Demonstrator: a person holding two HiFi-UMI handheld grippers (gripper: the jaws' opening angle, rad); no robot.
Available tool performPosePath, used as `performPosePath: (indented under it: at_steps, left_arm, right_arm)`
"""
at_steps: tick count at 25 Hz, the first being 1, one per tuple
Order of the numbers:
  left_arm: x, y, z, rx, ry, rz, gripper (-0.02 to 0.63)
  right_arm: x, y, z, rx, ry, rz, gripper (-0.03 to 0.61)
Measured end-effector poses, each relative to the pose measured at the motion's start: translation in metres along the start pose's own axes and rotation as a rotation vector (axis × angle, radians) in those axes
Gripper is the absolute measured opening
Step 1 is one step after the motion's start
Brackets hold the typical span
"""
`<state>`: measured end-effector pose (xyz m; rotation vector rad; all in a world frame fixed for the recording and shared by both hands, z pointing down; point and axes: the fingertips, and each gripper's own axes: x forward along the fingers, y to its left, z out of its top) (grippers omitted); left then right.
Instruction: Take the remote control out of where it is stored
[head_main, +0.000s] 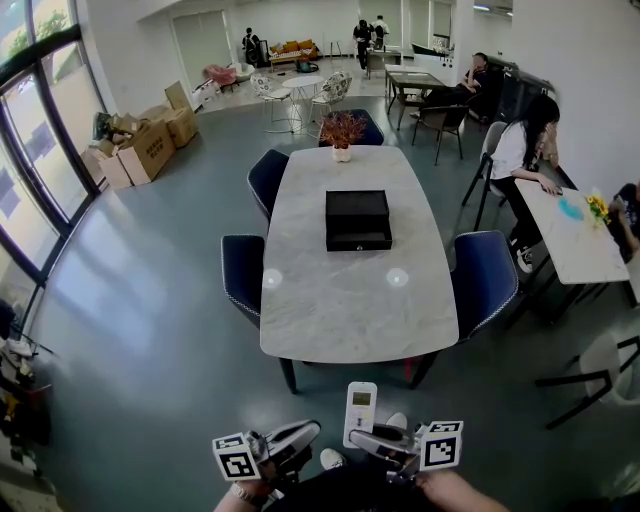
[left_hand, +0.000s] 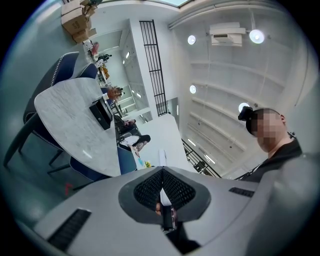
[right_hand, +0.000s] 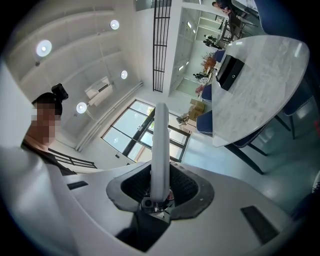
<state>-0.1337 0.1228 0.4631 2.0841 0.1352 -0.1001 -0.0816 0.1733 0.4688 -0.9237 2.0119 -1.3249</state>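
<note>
**A large open office common room, by the look of it**

A long marble-topped table (head_main: 340, 300) ringed by blue chairs (head_main: 484, 280) stands on a wide grey floor (head_main: 150, 300). People (head_main: 522, 150) sit at other tables (head_main: 570, 240) along the right wall. Far back is what may be an orange sofa (head_main: 293, 47). Tall curved windows (head_main: 35, 150) line the left side, cardboard boxes (head_main: 150, 145) stacked beside them. Round ceiling lights (left_hand: 257, 35) sit high overhead.

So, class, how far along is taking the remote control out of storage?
Done: the remote control is out, well away from the black drawer box, which looks closed on the table. In hand: the right gripper clamps the remote by one end. The left gripper is shut, empty. Left to do: apparently nothing.
</note>
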Motion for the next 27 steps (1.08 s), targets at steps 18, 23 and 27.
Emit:
performPosePath:
  at_steps: [18, 23, 27]
  left_arm:
    - [-0.002, 0.009, 0.001, -0.014, -0.001, 0.01, 0.006]
    - [0.0, 0.011, 0.004, -0.004, -0.006, 0.01, 0.006]
    - [-0.001, 0.011, 0.004, -0.009, -0.013, 0.011, 0.006]
  right_arm:
    - [0.005, -0.007, 0.008, -0.068, 0.034, -0.048, 0.112]
    - [0.006, -0.01, 0.013, -0.092, 0.041, -0.053, 0.112]
    - [0.006, -0.012, 0.012, -0.099, 0.045, -0.059, 0.112]
